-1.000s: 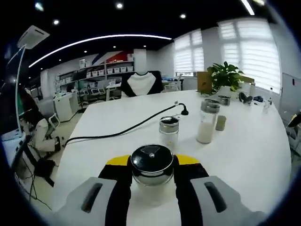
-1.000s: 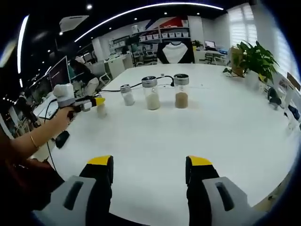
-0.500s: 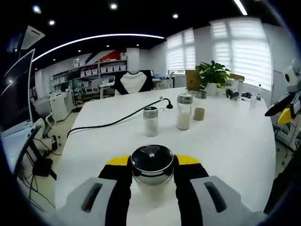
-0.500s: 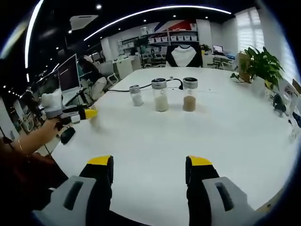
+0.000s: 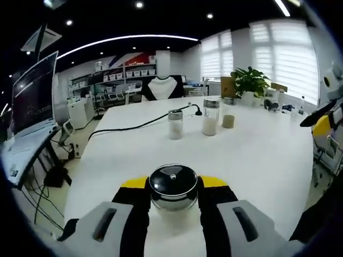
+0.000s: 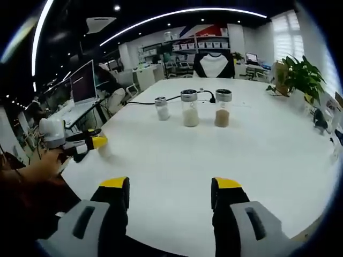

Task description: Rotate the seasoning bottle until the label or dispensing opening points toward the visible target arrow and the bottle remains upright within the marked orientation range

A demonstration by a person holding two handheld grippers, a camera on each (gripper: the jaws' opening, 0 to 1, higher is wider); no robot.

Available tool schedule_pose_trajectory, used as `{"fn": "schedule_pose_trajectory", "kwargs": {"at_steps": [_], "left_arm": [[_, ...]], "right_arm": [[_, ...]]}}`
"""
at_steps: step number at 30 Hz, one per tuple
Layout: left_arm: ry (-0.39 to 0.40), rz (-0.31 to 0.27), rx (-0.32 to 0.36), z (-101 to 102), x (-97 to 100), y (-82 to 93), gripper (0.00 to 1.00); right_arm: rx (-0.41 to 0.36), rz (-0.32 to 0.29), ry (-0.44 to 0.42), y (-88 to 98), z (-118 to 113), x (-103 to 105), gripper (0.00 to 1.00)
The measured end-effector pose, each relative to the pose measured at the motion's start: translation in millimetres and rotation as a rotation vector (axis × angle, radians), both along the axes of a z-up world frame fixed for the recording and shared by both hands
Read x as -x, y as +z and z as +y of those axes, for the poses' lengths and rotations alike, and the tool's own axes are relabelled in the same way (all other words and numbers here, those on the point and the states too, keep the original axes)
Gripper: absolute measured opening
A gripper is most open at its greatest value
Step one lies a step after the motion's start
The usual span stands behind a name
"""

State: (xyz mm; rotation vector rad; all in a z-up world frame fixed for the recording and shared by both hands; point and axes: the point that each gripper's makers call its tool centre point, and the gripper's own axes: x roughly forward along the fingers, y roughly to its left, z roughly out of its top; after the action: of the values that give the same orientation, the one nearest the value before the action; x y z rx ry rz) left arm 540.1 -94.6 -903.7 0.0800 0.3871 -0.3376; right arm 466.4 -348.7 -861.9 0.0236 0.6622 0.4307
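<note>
Three clear glass jars with metal lids stand in a row on the white table (image 6: pixel 257 150): a small one (image 6: pixel 162 108) and a taller one (image 6: pixel 189 108) holding white powder, and one (image 6: pixel 222 108) holding brown. The left gripper (image 5: pixel 173 194) clamps a round chrome-lidded seasoning bottle (image 5: pixel 172 187) of white contents, upright near the table edge. The right gripper (image 6: pixel 170 194) hangs unclenched, holding nothing.

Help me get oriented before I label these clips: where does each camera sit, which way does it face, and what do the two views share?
Left gripper view: rides the left claw, looking across the white table; its jaws grip a metal-capped seasoning bottle; the right claw enters at right.
Right gripper view: rides the right claw, jaws apart and holding nothing, facing the table; a person's hand holds the left claw at left.
Shared: three jars in a row, black cable, potted plant.
</note>
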Motion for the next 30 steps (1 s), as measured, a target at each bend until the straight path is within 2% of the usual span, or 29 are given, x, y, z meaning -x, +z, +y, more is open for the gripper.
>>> {"fn": "schedule_pose_trajectory", "kwargs": {"at_steps": [2,13,20,30], "left_arm": [[0.023,0.015,0.023,2,6.1,-6.1,0.36],[0.066,0.018,-0.003,5,27.4,-15.0,0.36],[0.085,0.008,-0.013,7,32.7,-15.6,0.36],[0.084,0.044,-0.049,5,41.2,-17.5,0.37]], "right_arm": [[0.001,0.002,-0.004,-0.5,0,2,0.61],[0.003,0.004,-0.017,-1.4,-2,12,0.61],[-0.002,0.006,-0.012,-2.7,1,18,0.61],[-0.017,-0.011,-0.007,2.6,4,17,0.61]]}}
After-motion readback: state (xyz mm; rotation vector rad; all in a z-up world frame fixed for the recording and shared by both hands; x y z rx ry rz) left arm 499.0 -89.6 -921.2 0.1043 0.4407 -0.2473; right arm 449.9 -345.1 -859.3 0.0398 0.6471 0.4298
